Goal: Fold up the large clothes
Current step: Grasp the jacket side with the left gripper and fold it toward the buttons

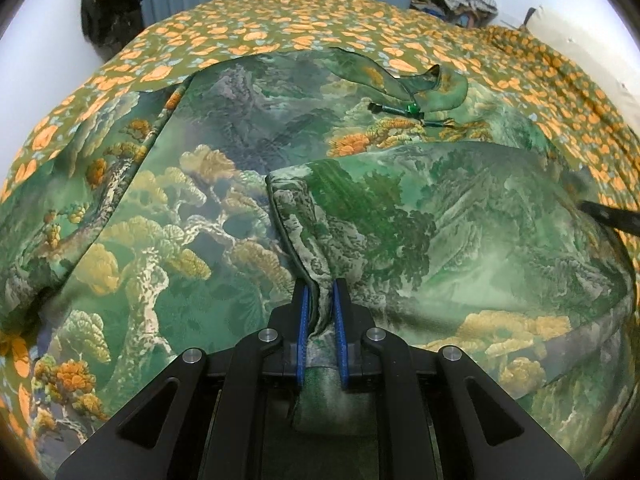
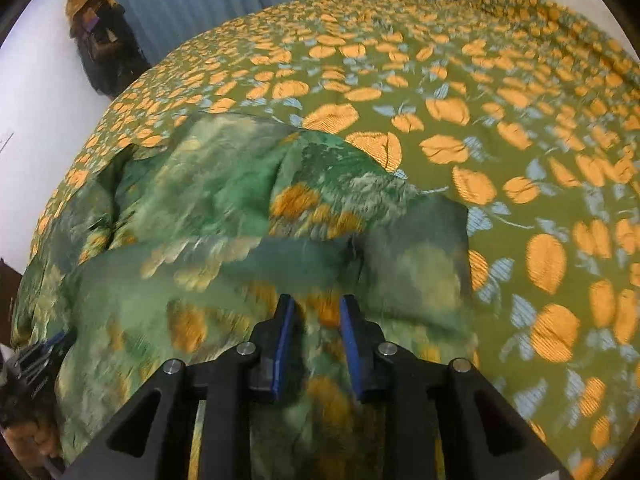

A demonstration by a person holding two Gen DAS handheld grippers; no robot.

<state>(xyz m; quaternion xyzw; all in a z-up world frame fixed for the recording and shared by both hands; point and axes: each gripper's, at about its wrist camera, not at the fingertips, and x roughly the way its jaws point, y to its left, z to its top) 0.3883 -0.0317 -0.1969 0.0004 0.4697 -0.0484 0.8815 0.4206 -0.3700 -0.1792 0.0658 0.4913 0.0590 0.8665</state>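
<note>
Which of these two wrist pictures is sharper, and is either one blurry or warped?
Left wrist view: sharp, the green printed garment and the left gripper pinching its edge are crisp. Right wrist view: motion-blurred, smearing the garment around the right gripper. Both views: fisheye bends the orange-patterned bedspread into a dome, with dark corners.

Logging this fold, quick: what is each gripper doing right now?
Left gripper: shut on the green garment.
Right gripper: fabric between its fingers, picture blurred; grip cannot be told.

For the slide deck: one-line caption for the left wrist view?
Left gripper pinching a folded edge of the green landscape-print garment over the orange-patterned bedspread.
</note>
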